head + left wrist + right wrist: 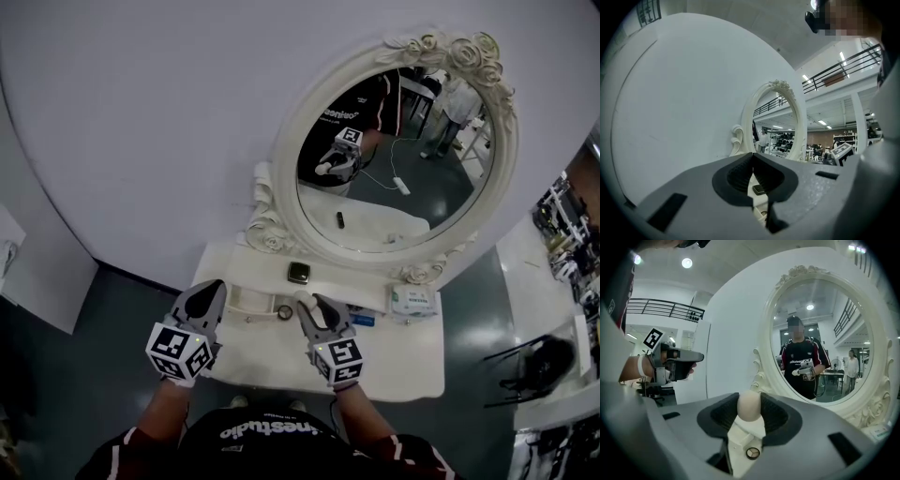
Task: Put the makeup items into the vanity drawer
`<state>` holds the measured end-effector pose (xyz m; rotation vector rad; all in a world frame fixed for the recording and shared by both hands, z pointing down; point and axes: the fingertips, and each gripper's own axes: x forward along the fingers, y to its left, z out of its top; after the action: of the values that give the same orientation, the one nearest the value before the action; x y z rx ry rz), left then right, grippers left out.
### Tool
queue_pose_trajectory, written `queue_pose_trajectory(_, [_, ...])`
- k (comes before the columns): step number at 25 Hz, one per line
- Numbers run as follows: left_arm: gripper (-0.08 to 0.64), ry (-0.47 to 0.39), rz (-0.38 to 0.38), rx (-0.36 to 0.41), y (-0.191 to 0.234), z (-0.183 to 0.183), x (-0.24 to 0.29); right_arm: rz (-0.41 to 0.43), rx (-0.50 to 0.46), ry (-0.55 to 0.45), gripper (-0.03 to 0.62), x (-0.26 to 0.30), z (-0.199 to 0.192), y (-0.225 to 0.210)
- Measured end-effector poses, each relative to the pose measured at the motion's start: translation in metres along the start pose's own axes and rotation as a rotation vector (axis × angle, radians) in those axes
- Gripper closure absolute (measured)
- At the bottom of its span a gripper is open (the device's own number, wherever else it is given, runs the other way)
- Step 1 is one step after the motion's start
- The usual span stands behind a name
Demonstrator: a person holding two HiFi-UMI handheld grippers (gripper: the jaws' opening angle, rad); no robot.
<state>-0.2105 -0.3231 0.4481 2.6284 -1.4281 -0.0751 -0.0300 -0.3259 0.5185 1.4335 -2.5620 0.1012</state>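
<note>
My right gripper (307, 302) is shut on a cream egg-shaped makeup sponge (749, 405), held a little above the white vanity top (394, 361). Below it lie an open white drawer compartment (246, 302) and a small round item (752, 453), also seen in the head view (285, 312). My left gripper (214, 289) hovers to the left of the compartment, jaws closed tip to tip with nothing between them (753, 157). A dark square compact (298, 273) rests near the mirror's base and shows through the left jaws' hollow (758, 189).
An oval mirror with an ornate white frame (281, 141) stands at the back of the vanity. A small blue item (364, 320) and a pale packet (412, 302) lie to the right. The vanity's front edge is close to the person's body.
</note>
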Motion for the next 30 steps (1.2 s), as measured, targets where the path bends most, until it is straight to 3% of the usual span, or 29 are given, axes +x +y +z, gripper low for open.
queue_pose_trajectory(15, [0.554,0.021,-0.053,0.005,0.028,-0.002,-0.019,-0.018,0.1,0.099,0.445,0.067,-0.065,0.04])
queue_pose_trajectory(30, [0.554,0.078,0.031,-0.003,0.059,-0.025,-0.067,-0.048,0.169,0.222,0.439,0.114,-0.135,0.057])
